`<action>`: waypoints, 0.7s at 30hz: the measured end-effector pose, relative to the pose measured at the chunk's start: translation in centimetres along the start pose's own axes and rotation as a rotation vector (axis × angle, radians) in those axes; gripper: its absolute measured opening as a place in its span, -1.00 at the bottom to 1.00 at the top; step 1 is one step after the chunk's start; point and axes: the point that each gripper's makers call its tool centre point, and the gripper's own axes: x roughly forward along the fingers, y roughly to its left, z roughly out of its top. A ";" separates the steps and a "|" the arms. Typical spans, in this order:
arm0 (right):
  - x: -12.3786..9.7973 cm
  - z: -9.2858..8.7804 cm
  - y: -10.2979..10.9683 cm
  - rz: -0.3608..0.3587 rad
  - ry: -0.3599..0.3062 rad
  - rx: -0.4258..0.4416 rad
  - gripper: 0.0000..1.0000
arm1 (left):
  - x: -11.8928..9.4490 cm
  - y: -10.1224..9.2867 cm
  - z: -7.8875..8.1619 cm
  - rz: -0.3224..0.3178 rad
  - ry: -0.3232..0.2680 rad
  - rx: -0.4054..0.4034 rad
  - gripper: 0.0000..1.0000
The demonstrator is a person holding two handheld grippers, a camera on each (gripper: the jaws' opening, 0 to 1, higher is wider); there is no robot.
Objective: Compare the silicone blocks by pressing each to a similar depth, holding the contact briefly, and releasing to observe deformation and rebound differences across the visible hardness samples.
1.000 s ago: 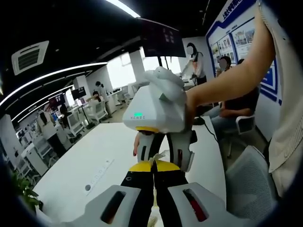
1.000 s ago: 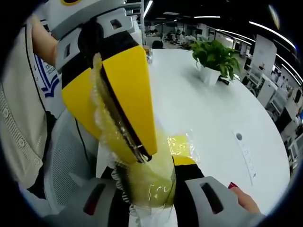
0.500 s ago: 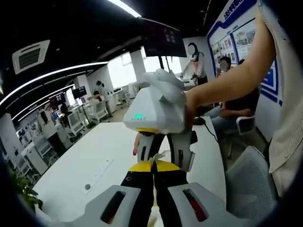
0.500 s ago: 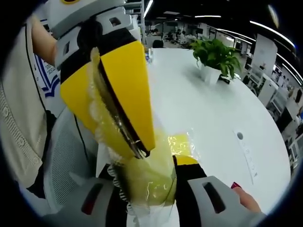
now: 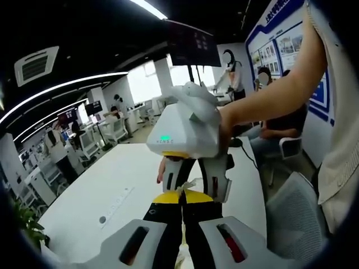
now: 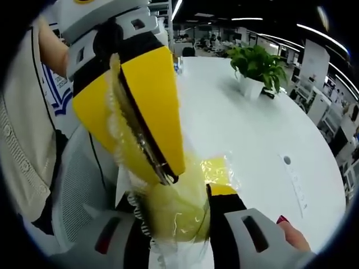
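Two grippers meet above the white table [image 5: 112, 190]. Left gripper view: my left gripper [image 5: 183, 196] pinches crinkled plastic against the right gripper [image 5: 190, 168]. Right gripper view: I see the right gripper [image 6: 185, 193] clamped on a plastic-wrapped yellow silicone block [image 6: 179, 210], left jaws closed on its wrap.

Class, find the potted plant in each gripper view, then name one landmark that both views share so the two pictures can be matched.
Left gripper view: the potted plant shows as leaves at the lower left edge, by the white table.
Right gripper view: the potted plant stands on the table, upper right of centre.
Shared landmark: the socket strip set into the tabletop.
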 end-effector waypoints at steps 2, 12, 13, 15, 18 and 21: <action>0.0 0.0 -0.1 -0.003 -0.004 0.000 -0.31 | 0.0 0.0 0.0 0.001 0.000 0.002 -1.00; -0.3 -0.7 -0.3 -0.018 0.010 0.006 -0.20 | 0.1 -0.2 0.2 -0.001 -0.004 0.001 -1.00; -0.3 -0.7 -0.3 -0.021 0.009 0.006 -0.18 | 0.1 -0.2 0.2 -0.001 -0.004 0.001 -1.00; -0.3 -0.5 -0.4 -0.025 0.002 0.004 -0.15 | 0.2 -0.3 0.3 -0.003 -0.006 0.002 -1.00; -0.5 -0.4 -0.6 -0.035 -0.007 0.009 -0.08 | 0.2 -0.3 0.3 -0.004 -0.007 0.002 -1.00; -0.5 -0.5 -0.6 -0.042 -0.012 0.010 -0.03 | 0.2 -0.4 0.2 -0.006 -0.002 -0.004 -1.00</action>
